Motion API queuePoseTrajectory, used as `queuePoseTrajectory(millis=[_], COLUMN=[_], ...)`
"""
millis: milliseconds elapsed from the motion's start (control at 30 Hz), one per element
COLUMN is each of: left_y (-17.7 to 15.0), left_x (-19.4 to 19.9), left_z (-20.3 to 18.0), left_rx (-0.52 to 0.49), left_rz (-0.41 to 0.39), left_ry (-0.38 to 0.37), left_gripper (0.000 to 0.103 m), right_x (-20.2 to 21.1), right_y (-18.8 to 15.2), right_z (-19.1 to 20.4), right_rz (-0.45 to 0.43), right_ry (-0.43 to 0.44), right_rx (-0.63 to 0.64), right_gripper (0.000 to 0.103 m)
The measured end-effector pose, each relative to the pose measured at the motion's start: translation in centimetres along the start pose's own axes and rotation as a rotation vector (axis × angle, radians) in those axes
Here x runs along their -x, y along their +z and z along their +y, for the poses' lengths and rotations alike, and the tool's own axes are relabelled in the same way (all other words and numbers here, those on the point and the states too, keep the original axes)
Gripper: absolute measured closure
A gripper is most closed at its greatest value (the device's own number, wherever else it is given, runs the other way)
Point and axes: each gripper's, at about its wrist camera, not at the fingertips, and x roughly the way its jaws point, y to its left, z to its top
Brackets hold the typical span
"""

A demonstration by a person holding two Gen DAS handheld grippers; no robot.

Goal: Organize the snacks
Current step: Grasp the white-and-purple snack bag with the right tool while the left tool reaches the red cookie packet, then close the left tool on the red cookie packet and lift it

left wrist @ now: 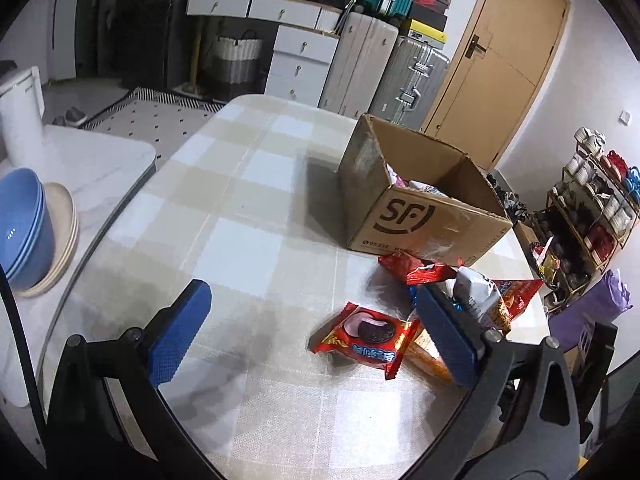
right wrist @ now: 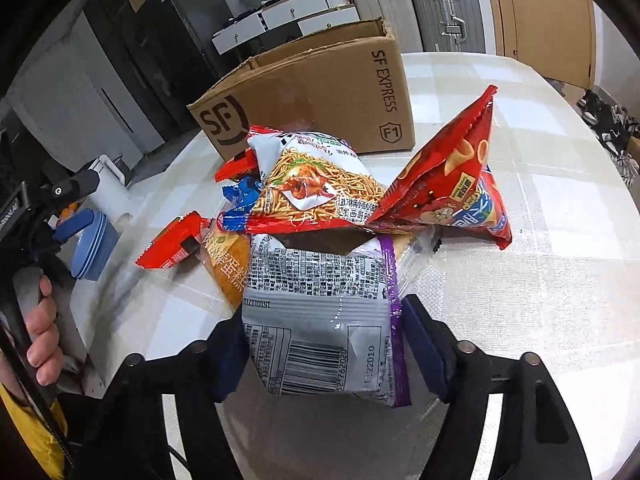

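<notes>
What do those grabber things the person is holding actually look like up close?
Each hand-held gripper, left and right, has a black frame with round silver pivot bolts and two flat fingers faced in textured blue pads. The person's bare hand shows beside something yellow, perhaps a sleeve.

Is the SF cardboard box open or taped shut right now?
Open. In the left wrist view the cardboard box has no flaps over its top, and snack packets show inside it.

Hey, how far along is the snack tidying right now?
A few packets already lie inside the brown cardboard box. The right gripper grips a silver-and-purple snack bag. The left gripper is open. The red cookie packet and the pile behind remain on the table.
</notes>
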Motion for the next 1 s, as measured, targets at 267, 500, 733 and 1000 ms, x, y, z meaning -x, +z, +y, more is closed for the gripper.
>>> queuePoseTrajectory(millis=[267, 500, 733, 1000], left_y=[-0.3, -0.9, -1.5, -2.2], left_x=[-1.0, -2.8, -5.7, -7.7], left_z=[-0.1, -0.4, -0.7, -2.5], left_rx=[-0.015, -0.037, -0.005, 0.020], left_rz=[0.026, 0.095, 0.215, 0.274], left_ry=[0.026, 0.017, -0.022, -0.044], left_gripper=[0.001, 0.001, 0.001, 0.001], right_x=[1.3, 2.0, 3.5, 4.8], right_y=[-0.1, -0.4, -0.5, -0.6], right_z=[0.3, 0.2, -0.1, 0.0], right_rz=[-0.023, -0.022, -0.050, -0.068], right_ry=[0.003, 0.014, 0.039, 0.063], right_rx=[-0.005, -0.016, -0.040, -0.039], right_gripper=[0.050, 0.056, 0.057, 0.057])
